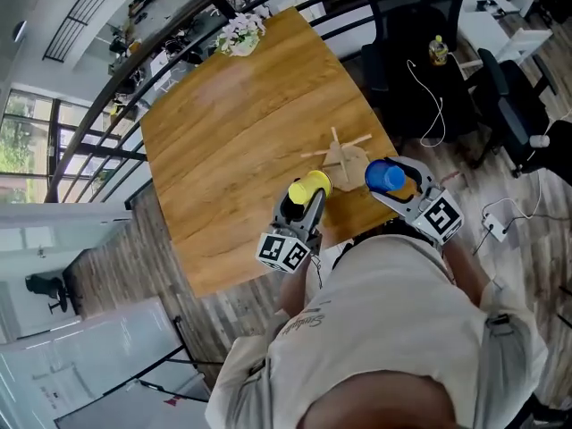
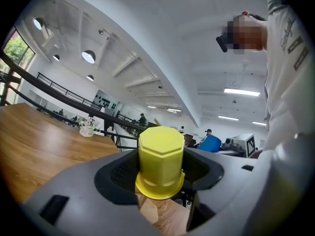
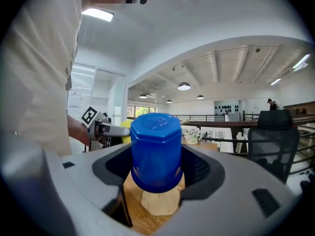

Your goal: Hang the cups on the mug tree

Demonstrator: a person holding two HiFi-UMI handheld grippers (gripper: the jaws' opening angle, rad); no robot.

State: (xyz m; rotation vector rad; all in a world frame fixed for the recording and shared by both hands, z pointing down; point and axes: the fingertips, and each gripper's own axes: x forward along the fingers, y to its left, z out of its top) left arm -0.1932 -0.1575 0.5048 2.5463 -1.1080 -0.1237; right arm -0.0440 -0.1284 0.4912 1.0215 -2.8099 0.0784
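Warm wood grain covers the desk point(image 1: 223, 141), with a vase of flowers point(image 1: 239, 34) at its far edge and the mug tree point(image 1: 343, 155) upright near the person's side. Both cups are off the desk. The left tool point(image 2: 160, 175) is clamped on the yellow cup point(image 2: 160, 149) and the right tool point(image 3: 156, 175) on the blue cup point(image 3: 156, 146), each gripped by its sides with the closed end pointing away from the camera. In the head view the cups hang just beside the tree, yellow to its left and blue to its right. No handle shows on either cup — so each probably goes mouth-first over a peg, or by a handle turned out of sight. Best to bring in one cup at a time, tilt its opening onto a slanting peg tip, lower until the peg carries it, and only then let the jaws part — two at once could tip the tree.
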